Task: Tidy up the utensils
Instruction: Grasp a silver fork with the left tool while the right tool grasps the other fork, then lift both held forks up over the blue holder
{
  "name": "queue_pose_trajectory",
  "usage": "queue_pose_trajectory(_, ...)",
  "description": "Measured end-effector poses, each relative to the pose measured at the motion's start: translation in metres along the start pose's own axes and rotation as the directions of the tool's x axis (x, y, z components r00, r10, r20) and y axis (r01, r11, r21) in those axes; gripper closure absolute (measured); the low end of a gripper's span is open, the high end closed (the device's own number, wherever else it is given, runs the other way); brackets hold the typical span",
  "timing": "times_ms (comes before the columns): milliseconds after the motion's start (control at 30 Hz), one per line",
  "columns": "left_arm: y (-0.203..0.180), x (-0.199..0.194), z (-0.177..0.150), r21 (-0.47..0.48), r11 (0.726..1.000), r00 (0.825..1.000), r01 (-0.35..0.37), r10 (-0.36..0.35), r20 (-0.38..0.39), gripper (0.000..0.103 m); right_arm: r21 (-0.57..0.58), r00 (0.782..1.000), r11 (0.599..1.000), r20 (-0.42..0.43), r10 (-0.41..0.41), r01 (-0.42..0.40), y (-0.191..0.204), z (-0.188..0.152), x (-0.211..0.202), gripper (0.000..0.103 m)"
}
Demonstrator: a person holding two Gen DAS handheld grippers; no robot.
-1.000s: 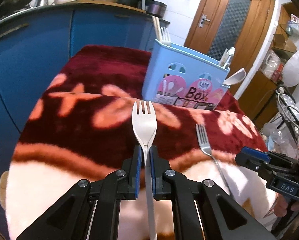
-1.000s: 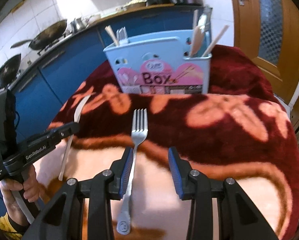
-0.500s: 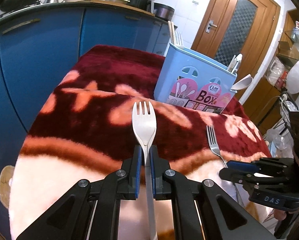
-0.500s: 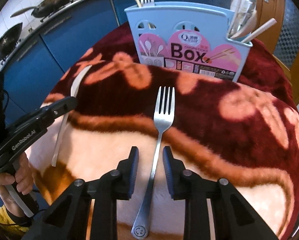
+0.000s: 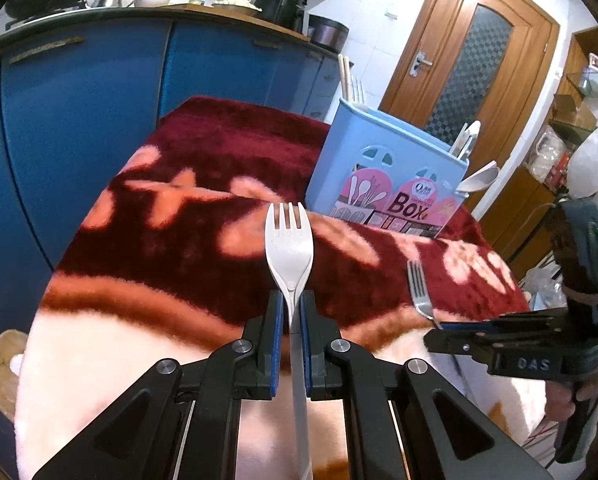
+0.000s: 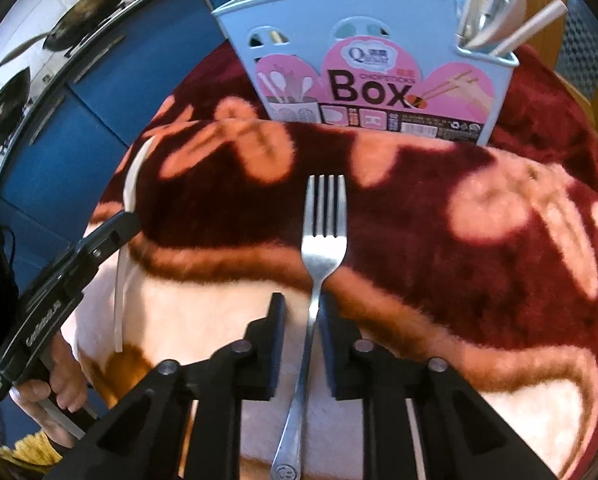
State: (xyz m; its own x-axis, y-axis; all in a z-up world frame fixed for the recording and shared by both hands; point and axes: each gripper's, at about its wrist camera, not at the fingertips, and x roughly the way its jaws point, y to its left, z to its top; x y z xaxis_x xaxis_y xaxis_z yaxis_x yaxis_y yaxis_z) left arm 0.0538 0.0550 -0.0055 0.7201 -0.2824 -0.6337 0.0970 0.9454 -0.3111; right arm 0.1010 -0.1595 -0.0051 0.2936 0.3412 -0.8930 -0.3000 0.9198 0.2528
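My left gripper [image 5: 290,308] is shut on the neck of a white plastic fork [image 5: 289,240], held above the blanket with its tines pointing away. In the right wrist view the same gripper [image 6: 115,232] and white fork [image 6: 131,184] show at the left. A metal fork [image 6: 325,236] lies flat on the blanket. My right gripper [image 6: 302,312] straddles its handle with jaws closing; the right pad is close to the handle and a gap remains on the left. A light blue utensil box [image 6: 363,40] labelled "Box" stands upright behind, holding chopsticks, a fork and spoons.
A red and pink plush blanket [image 5: 203,184] covers the table. Blue kitchen cabinets [image 5: 79,120] with woks [image 6: 83,28] on the counter run behind and to the left. A wooden door [image 5: 471,60] and cluttered shelves are at the right.
My right gripper tipped down and came in over the metal fork, its jaws narrowing around the handle. The left gripper kept its hold on the white fork and barely moved.
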Motion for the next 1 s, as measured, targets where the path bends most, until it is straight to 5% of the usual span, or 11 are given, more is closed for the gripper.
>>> queue_pose_trajectory(233,-0.002,-0.008,0.003,0.007,0.999,0.999,0.035,-0.036,0.035,0.095,0.025,0.999,1.0,0.041,0.011,-0.012,-0.006,-0.005,-0.004,0.096)
queue_pose_trajectory(400,-0.005,-0.017,0.003,0.017,0.997,0.994,0.074,-0.075,0.074,0.095,0.062,0.986,0.997,0.162,0.043,-0.054,-0.011,-0.018,-0.017,0.098)
queue_pose_trajectory(667,-0.019,-0.033,0.006,0.06,0.992,0.98,0.111,-0.119,0.16,0.096,0.062,0.923,0.992,0.377,0.079,-0.11,-0.014,-0.044,-0.049,0.098)
queue_pose_trajectory(1000,-0.04,-0.036,0.02,0.098,0.986,0.96,0.132,-0.152,0.235,0.096,0.023,0.832,0.997,0.552,0.054,-0.08,-0.009,-0.048,-0.084,0.098)
